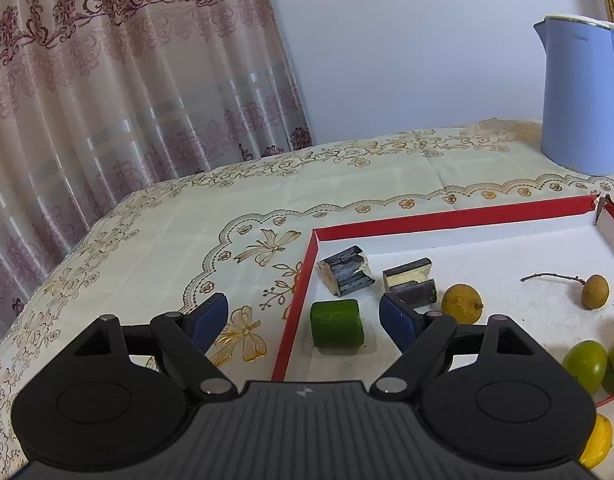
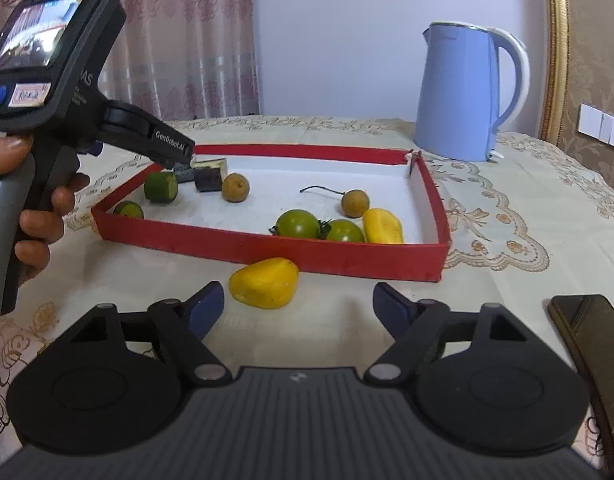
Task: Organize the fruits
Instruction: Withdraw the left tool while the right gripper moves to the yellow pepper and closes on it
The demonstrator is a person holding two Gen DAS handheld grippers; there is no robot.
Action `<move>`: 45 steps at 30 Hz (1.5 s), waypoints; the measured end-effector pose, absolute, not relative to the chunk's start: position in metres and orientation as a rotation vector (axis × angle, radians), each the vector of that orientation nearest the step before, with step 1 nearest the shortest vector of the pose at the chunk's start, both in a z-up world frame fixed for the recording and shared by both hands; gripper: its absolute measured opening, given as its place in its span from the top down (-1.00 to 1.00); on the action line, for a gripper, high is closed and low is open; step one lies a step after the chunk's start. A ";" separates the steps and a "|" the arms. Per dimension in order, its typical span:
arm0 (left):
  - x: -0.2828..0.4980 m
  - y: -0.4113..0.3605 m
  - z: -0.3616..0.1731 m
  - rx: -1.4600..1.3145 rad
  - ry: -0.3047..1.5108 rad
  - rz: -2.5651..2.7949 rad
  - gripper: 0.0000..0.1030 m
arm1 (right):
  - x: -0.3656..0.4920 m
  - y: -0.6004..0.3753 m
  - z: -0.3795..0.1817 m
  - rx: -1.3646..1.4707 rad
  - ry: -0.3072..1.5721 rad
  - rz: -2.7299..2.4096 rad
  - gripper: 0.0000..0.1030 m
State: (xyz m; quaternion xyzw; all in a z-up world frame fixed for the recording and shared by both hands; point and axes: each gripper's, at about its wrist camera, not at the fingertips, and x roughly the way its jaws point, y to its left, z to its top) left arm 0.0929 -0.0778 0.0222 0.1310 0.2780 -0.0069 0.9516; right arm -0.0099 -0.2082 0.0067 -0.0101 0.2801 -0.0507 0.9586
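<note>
Most of the fruit already lies inside the red tray (image 2: 267, 246) on the desk (image 2: 507, 272). By the far left corner sit a green cucumber-like chunk (image 2: 161, 187), two dark blocks (image 2: 207, 179) and a brown longan (image 2: 235, 187). Toward the right are a second longan with a long stem (image 2: 355, 203), two green tomatoes (image 2: 298, 223) and a yellow piece (image 2: 383, 226). Another green piece (image 2: 128, 209) rests against the near left wall.

One thing is plainly left: a yellow mango-like fruit (image 2: 265, 283) lies on the cloth just outside the near wall. It sits ahead of the right gripper (image 2: 295, 304), nearer its left pad. The jaws are spread and nothing is between them. That fruit looks like the next pick.

The left gripper (image 1: 303, 316) hangs over the tray's left wall, jaws spread and pinching nothing. The green chunk (image 1: 337, 323) lies between the pads, clear of both; I judge it has just been set down.

Only the right wrist view shows the whole tray, the person's hand (image 2: 39, 216) on the left tool, and a dark phone (image 2: 587, 332) at the right edge. The left wrist view shows the dark blocks' pale, chipped faces up close. It catches only a sliver of the stray yellow fruit (image 1: 597, 444). Both views show the blue kettle (image 2: 463, 92) beyond the tray.
</note>
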 end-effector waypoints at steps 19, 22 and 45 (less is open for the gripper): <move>0.095 -0.060 0.017 0.228 0.577 0.019 -0.62 | 0.014 -0.199 -0.003 -0.023 0.646 -0.112 0.00; 0.094 -0.058 0.016 0.220 0.562 0.035 -0.62 | 0.015 -0.199 -0.004 -0.025 0.646 -0.111 0.00; 0.083 -0.043 0.013 0.155 0.477 0.057 -0.70 | 0.031 -0.192 -0.003 -0.011 0.651 -0.071 0.16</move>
